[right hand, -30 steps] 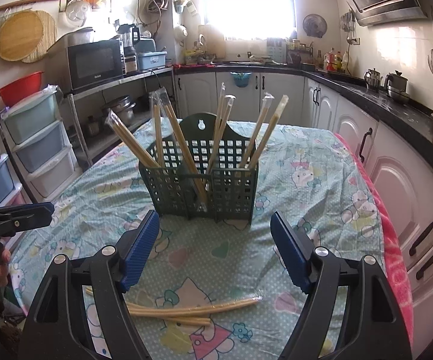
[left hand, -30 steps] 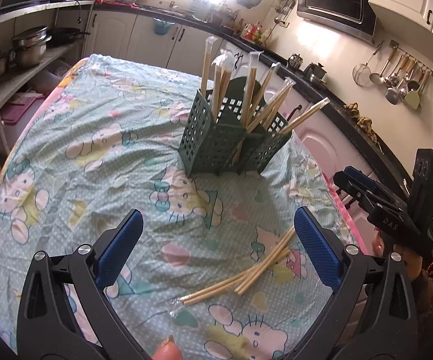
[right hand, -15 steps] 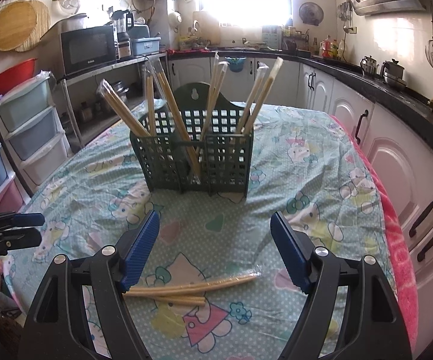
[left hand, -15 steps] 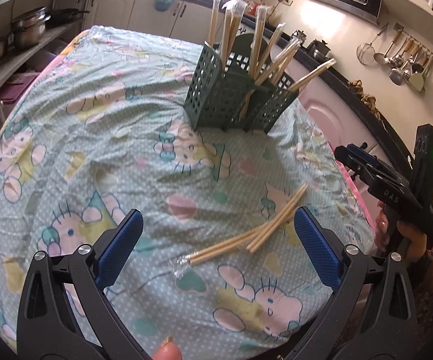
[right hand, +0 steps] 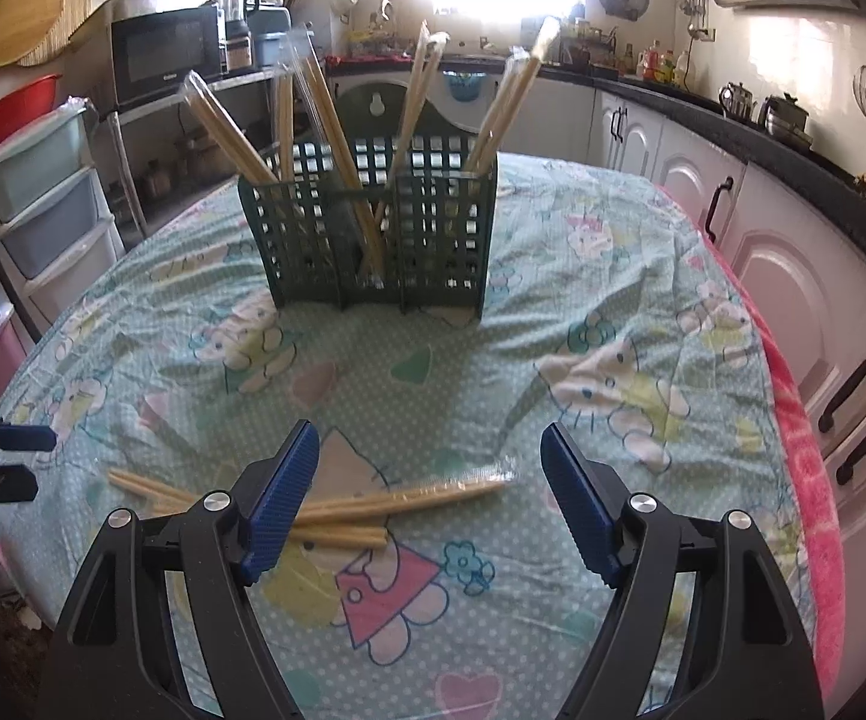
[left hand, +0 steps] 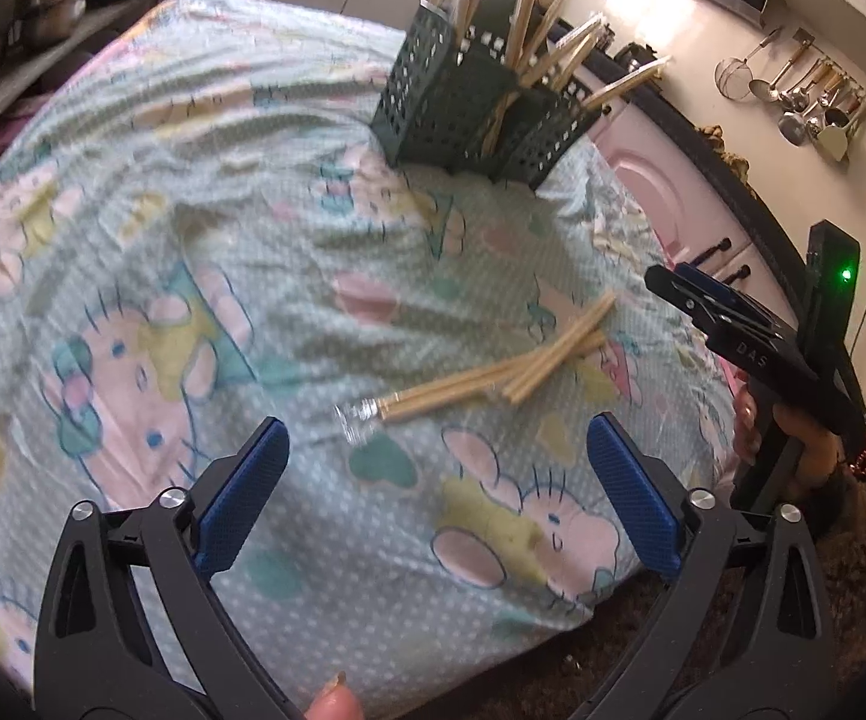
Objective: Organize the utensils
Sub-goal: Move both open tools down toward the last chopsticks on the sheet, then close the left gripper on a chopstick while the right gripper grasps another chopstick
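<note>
Both jaws spread and empty, left gripper closing: I'd straddle only the wrapped chopsticks low in frame, then pinch.

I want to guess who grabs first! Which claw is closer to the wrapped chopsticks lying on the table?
Right, I think, but only just. The right claw hangs over the wrapped chopsticks, nothing between its open jaws. The left claw, jaws closing and empty, sits just short of the wrapper end.

Loose wooden chopsticks, some in clear wrap, lie flat and crossed near the bench's near edge. A dark green lattice caddy stands upright toward the far edge, holding wrapped chopstick pairs leaning outward.
</note>
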`<move>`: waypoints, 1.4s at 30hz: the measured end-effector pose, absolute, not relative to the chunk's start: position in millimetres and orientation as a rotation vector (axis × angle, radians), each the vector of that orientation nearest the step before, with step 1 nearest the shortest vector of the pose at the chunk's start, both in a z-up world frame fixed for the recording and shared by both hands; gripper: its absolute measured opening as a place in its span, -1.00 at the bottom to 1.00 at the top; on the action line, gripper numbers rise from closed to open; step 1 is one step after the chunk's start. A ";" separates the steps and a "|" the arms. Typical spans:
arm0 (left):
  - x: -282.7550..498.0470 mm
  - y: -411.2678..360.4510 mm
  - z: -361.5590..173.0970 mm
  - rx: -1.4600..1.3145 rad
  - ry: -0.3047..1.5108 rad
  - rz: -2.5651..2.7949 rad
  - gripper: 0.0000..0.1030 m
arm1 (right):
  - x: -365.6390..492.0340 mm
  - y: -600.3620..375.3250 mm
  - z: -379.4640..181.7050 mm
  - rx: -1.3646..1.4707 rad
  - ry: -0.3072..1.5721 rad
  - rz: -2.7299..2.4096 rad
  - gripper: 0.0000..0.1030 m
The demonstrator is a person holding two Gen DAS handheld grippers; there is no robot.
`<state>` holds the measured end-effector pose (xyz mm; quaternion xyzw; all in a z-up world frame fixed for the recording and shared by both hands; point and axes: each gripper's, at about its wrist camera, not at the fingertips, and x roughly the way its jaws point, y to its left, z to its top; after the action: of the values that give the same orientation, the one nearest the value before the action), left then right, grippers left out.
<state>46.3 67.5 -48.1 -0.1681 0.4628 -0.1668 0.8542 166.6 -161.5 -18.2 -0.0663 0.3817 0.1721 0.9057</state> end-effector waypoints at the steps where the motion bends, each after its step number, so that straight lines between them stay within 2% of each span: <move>1: 46.0 66.5 -50.4 -0.358 0.982 -0.358 0.59 | 166.6 -161.9 -21.6 -0.136 0.799 0.351 0.43; 6: 47.3 63.0 -60.6 -0.398 1.012 -0.381 0.26 | 168.6 -162.5 -31.0 -0.127 0.831 0.348 0.43; 9: 51.8 63.8 -69.3 -0.444 1.039 -0.386 0.18 | 170.7 -164.0 -34.6 -0.116 0.849 0.348 0.43; 13: 58.9 69.6 -76.2 -0.502 1.044 -0.374 0.16 | 176.0 -166.9 -38.8 -0.090 0.878 0.343 0.43; 18: 69.6 78.8 -77.6 -0.576 1.033 -0.358 0.02 | 187.9 -171.4 -47.2 -0.037 0.940 0.335 0.32; 28: 82.5 92.6 -84.0 -0.673 1.019 -0.316 -0.26 | 212.5 -187.5 -68.6 0.189 1.093 0.310 -0.05; 33: 86.5 96.6 -86.3 -0.683 1.017 -0.301 -0.38 | 221.8 -194.0 -70.6 0.269 1.103 0.295 -0.15; 35: 86.9 96.2 -86.3 -0.679 1.018 -0.297 -0.43 | 225.7 -196.9 -71.0 0.287 1.106 0.280 -0.32; 42: 88.2 97.3 -87.8 -0.658 1.022 -0.272 -0.69 | 238.2 -205.2 -74.6 0.335 1.103 0.267 -0.60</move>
<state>88.2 97.3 -87.8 -0.3081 0.4787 -0.1274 0.8123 238.2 -205.2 -74.6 0.1581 0.5198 0.1257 0.8301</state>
